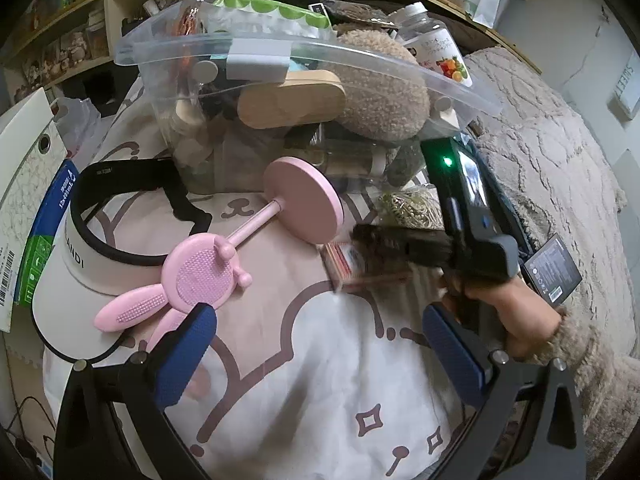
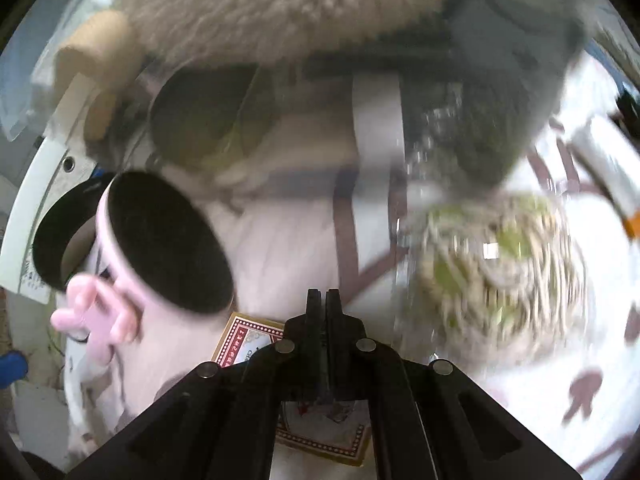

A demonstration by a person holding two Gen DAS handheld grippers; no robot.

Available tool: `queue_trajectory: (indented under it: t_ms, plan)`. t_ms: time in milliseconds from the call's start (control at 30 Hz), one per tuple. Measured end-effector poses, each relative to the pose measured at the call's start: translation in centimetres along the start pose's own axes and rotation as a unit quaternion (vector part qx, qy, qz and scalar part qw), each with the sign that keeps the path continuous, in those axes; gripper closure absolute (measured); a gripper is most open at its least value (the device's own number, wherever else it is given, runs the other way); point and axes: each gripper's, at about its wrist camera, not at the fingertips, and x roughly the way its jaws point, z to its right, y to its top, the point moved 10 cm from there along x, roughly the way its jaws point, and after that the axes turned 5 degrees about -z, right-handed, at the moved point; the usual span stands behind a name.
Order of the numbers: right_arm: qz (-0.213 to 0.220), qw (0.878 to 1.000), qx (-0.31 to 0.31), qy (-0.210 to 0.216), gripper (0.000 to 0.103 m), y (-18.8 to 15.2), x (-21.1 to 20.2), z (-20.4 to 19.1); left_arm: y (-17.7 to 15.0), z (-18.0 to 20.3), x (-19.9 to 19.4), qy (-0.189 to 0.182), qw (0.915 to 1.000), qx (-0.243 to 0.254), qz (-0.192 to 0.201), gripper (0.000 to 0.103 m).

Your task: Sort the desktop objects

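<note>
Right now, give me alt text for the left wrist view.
The open left gripper hovers over a patterned cloth; beyond it lie a pink bunny stand, a visor and a full clear bin.

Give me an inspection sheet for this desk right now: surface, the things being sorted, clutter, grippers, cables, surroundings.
Surface: cartoon-print cloth covers the desk.
Job's things: clear storage bin, piled above its rim; pink bunny stand lying on its side; card box flat on the cloth; white visor at the left.
Clutter: packet of dried noodle-like strands; jar with fruit label behind the bin.
Grippers: left gripper open, nothing between its pads; right gripper shut, over the card box, contact unclear because of blur.
Cables: dark cord at lower left.
Surroundings: wooden shelves behind, fleece blanket at the right.
</note>
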Motion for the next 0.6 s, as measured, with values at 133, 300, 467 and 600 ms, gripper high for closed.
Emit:
queue_trajectory:
  t_ms: [133,300,467,600]
  plan:
    - [-0.042,0.999,0.001,0.008,0.1,-3.5,0.2,-0.9,-0.7,0.4,0.2,0.01,0.9999,0.012,-0.003,0.0]
    - [-0.064,0.997,-0.051,-0.01,0.1,-6.6,-0.2,-2.8,-1.9,1.7,0.6,-0.005,0.9996,0.024,-0.017,0.0]
    - [-0.023,0.999,-0.03,0.003,0.1,-4.7,-3.5,-2.6,-2.8,2.7,1.3,-0.006,0.9988,0.039,-0.028,0.0]
    - [0.073,0.997,-0.004,-0.039,0.1,0.7,-7.6,0.1,-3.2,3.1,2.1,-0.006,0.9984,0.043,-0.037,0.0]
